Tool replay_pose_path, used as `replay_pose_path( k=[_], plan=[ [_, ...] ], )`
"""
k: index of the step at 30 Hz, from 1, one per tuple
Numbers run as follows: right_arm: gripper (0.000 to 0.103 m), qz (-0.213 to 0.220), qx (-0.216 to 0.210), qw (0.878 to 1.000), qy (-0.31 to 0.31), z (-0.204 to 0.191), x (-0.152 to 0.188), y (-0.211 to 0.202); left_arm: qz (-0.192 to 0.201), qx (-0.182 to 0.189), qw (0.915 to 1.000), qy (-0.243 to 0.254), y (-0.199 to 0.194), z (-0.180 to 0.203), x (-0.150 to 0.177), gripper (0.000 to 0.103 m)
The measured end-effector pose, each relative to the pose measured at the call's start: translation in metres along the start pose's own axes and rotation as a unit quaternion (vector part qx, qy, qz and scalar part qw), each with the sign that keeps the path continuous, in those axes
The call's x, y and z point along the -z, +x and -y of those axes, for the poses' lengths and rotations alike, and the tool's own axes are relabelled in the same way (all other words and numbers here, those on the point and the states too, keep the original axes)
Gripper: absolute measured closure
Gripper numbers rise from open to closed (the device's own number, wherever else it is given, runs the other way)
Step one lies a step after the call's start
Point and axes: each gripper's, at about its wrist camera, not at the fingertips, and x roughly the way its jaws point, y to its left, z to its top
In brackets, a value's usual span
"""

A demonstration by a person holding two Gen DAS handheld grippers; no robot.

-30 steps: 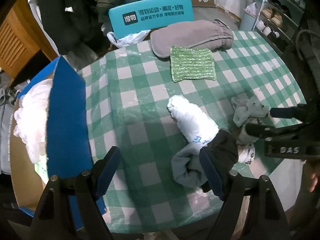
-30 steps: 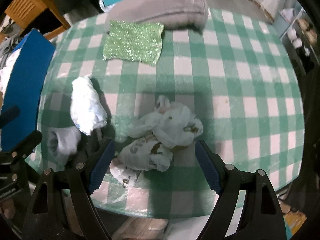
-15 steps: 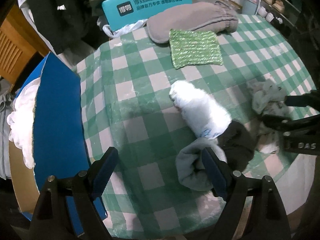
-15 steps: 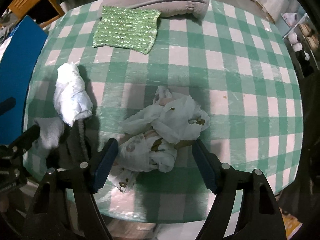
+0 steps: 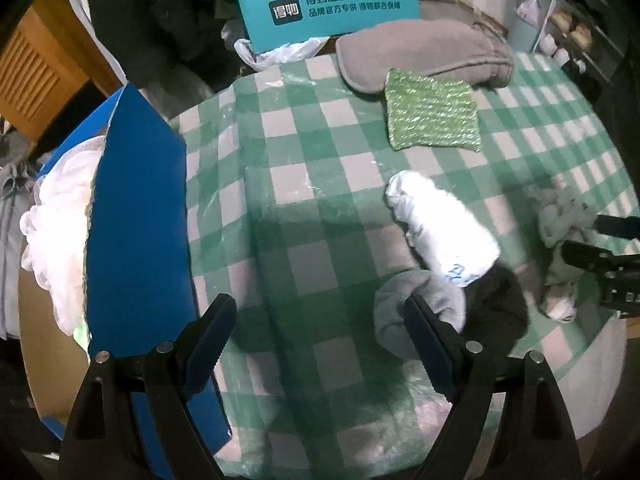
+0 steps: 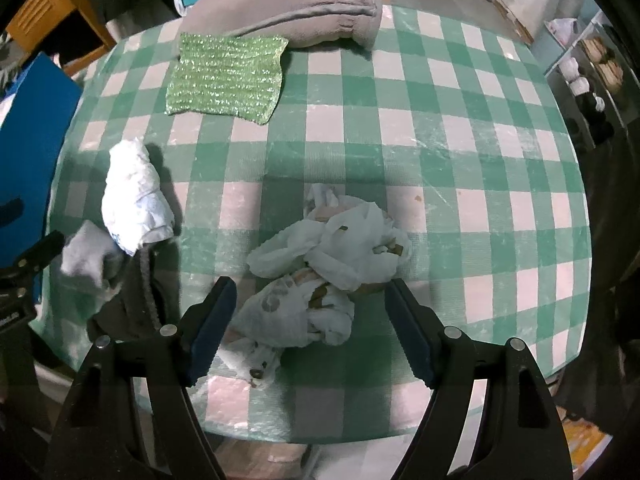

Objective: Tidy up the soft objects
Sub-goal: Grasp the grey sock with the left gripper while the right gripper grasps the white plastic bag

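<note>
A crumpled white printed cloth [image 6: 324, 280] lies bunched near the front edge of the round table [image 6: 440, 128], all loose folds and brown specks, and the right gripper [image 6: 310, 312] hangs low over it, jaws spread wide, one blue pad on each side of the heap, gripping nothing. Off to its left lies a rolled white cloth [image 6: 134, 196], a tight wrinkled tube; its lower end meets a soft grey sock [image 6: 86, 258] and a dark knit piece [image 6: 132, 304] at the table's rim. The left gripper [image 5: 320, 332] hovers above the green-checked tablecloth, fingers parted and empty, the right fingertip in front of the grey sock [image 5: 416, 304]. At the far side a glittery green knitted square [image 5: 432, 110] lies flat, its back edge touching a plush grey-brown pouch [image 5: 424, 56]. At the left stands an open blue cardboard box [image 5: 136, 216] with white fabric [image 5: 56, 236] inside.
</note>
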Motion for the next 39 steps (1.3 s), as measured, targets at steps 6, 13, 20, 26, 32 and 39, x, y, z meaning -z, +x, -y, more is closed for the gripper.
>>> replay_pose_path(
  k=[6,13,20,26,32,39],
  plan=[
    [0.025,-0.001,-0.013,1.0,0.016,0.007,-0.002,0.001,0.005,0.024,0.9997,0.007,-0.006,0.015,0.001,0.016],
    [0.025,-0.001,-0.016,1.0,0.018,0.002,0.003,0.002,-0.003,0.05,0.9987,0.004,0.0,0.028,0.0,0.016],
    [0.025,-0.001,-0.021,0.999,0.026,-0.002,0.0,0.005,-0.001,0.062,0.9981,-0.001,-0.003,0.031,-0.003,0.016],
    [0.025,-0.001,-0.026,0.999,0.025,-0.009,-0.005,0.009,0.008,0.07,0.9975,-0.011,-0.011,0.027,-0.005,0.015],
    [0.025,-0.008,-0.026,0.999,0.02,-0.012,-0.005,0.015,-0.009,0.084,0.9964,-0.007,0.0,0.035,-0.004,0.014],
    [0.024,-0.02,-0.024,0.999,0.024,-0.015,-0.006,0.028,-0.034,0.076,0.9965,0.002,0.023,0.043,-0.001,0.014]
  ],
)
